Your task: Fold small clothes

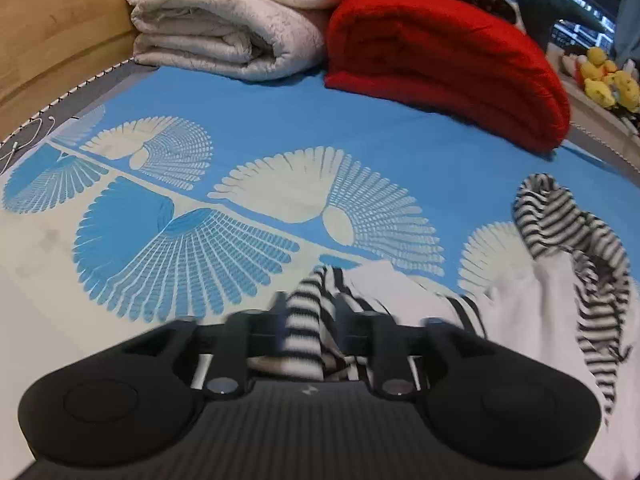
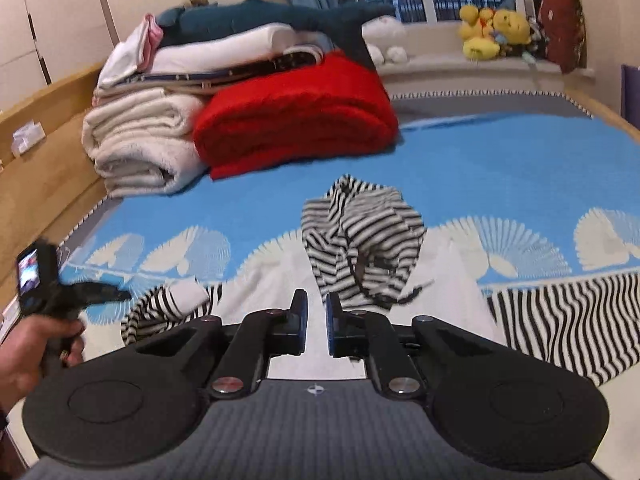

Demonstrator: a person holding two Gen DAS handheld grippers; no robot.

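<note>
Left wrist view: my left hand-held gripper point(image 1: 310, 312) pinches striped sleeve point(image 1: 302, 320) of white-and-striped garment point(image 1: 520, 304), which lies on bed point(image 1: 280, 120), near side of red blanket point(image 1: 440, 60). My right hand-held gripper point(image 2: 317, 316) hovers over garment's white body, gap narrow, holding nothing I can see. Judgement: carry sleeve across toward striped hood point(image 2: 360, 232), keep pinch firm, lay it flat without bunching; right could pin body.

Open sheet point(image 2: 500, 168) lies from 12 to 3 o'clock; the red blanket point(image 2: 296, 120) and white quilt point(image 2: 136, 148) block 10 to 11.
</note>
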